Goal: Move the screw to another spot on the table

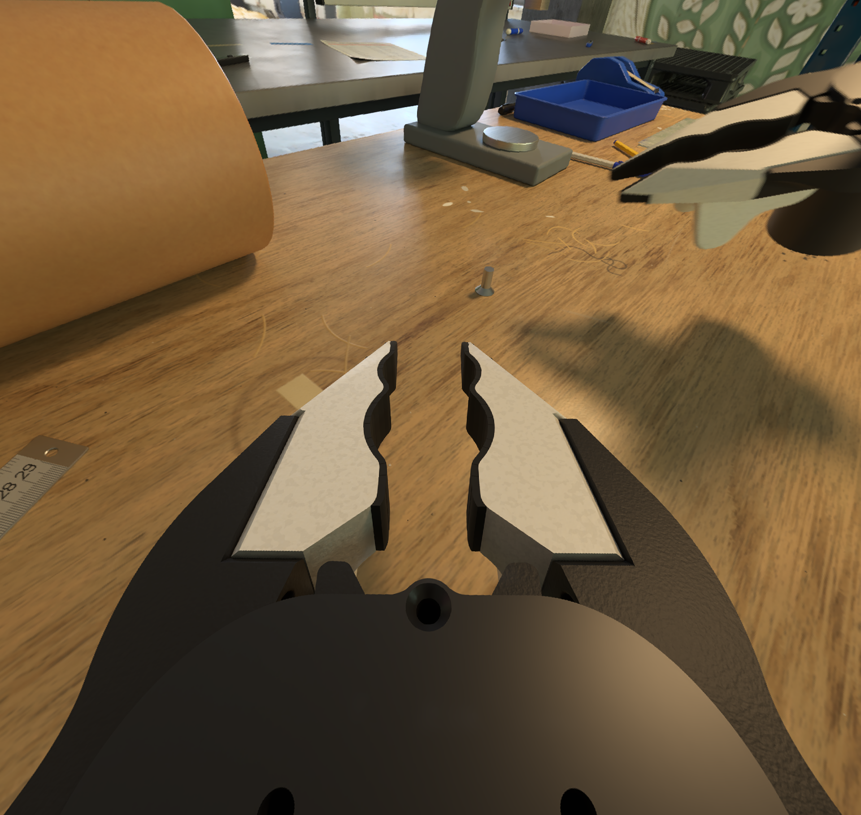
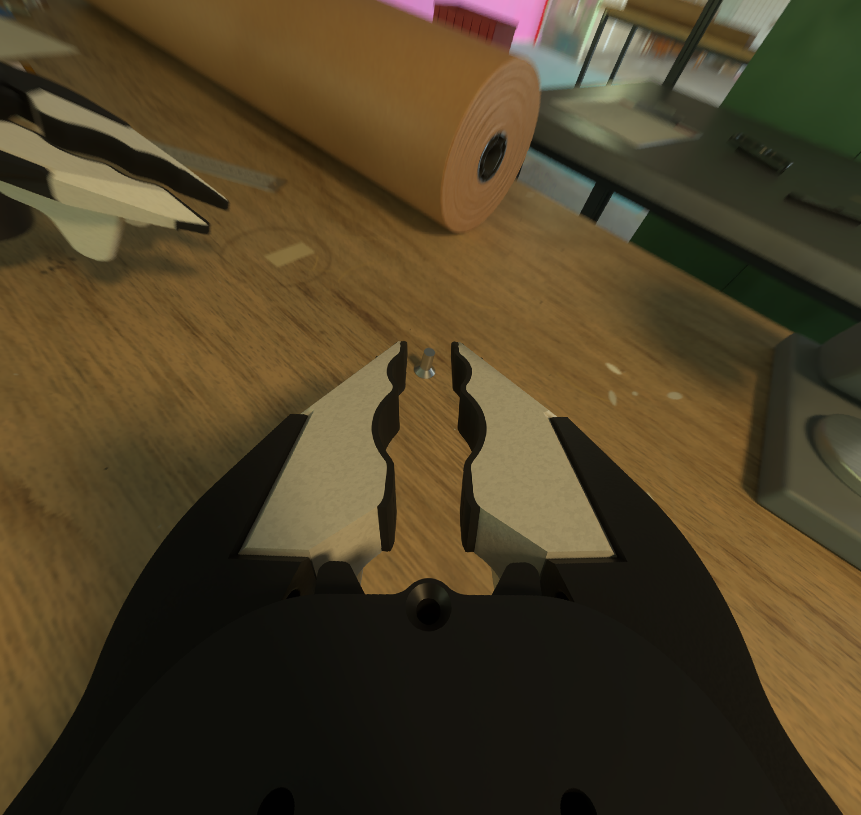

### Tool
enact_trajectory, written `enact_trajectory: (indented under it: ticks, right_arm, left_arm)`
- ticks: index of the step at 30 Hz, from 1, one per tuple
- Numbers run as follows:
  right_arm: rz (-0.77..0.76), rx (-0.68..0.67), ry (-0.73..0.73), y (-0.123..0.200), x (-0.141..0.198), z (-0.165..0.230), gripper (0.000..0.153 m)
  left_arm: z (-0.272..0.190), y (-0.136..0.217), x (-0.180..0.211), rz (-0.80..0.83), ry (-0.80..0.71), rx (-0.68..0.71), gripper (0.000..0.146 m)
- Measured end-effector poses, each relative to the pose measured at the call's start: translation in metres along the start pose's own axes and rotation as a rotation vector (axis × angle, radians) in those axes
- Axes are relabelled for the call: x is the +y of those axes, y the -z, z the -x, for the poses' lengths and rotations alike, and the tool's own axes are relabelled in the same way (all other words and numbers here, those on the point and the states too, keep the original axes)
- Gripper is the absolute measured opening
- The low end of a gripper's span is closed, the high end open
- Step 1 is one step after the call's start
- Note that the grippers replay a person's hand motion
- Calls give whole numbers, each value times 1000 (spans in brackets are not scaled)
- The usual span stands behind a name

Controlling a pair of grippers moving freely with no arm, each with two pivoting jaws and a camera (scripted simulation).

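Observation:
A small silver countersunk screw [image 1: 485,282] stands head down on the wooden table [image 1: 372,252]. In the left wrist view it is ahead and slightly right of my left gripper [image 1: 428,347], which is open and empty, low over the table. My right gripper [image 2: 427,347] is open and empty; the screw [image 2: 426,364] shows through the gap at its tips. In the left wrist view the right gripper [image 1: 622,186] hovers above the table, up and right of the screw, apart from it. The left gripper [image 2: 215,215] shows at the left of the right wrist view.
A large brown paper roll [image 1: 116,154] lies to the left. A grey stand with a metal disc [image 1: 510,139], a blue tray [image 1: 589,107] and a yellow pencil [image 1: 624,147] are at the back. A steel ruler [image 1: 28,480] and a tape patch [image 1: 298,389] lie nearby.

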State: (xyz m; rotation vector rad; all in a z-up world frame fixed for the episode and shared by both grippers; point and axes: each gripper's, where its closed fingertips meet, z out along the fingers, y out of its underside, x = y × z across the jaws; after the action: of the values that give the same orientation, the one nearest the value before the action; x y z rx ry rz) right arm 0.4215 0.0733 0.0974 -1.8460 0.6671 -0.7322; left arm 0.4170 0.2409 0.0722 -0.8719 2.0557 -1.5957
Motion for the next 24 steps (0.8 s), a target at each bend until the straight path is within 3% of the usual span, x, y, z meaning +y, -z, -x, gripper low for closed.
enact_trajectory:
  ticks: [7,16,19,22,24]
  right_arm:
    - [340,-21,-11,-66,36,-1,27]
    - [516,-36,-49,-90,53,1,37]
    - [565,-46,-41,-93,58,2,28]
    - [591,-47,-23,-92,60,1,8]
    - [594,-74,-30,-90,59,4,8]
  left_arm:
    - [-4,2,1,0,-51,-12,27]
    - [-9,4,2,1,-67,15,27]
    - [-10,5,2,1,-67,24,27]
    - [-12,6,3,6,-73,30,27]
    - [-12,6,3,6,-79,32,27]
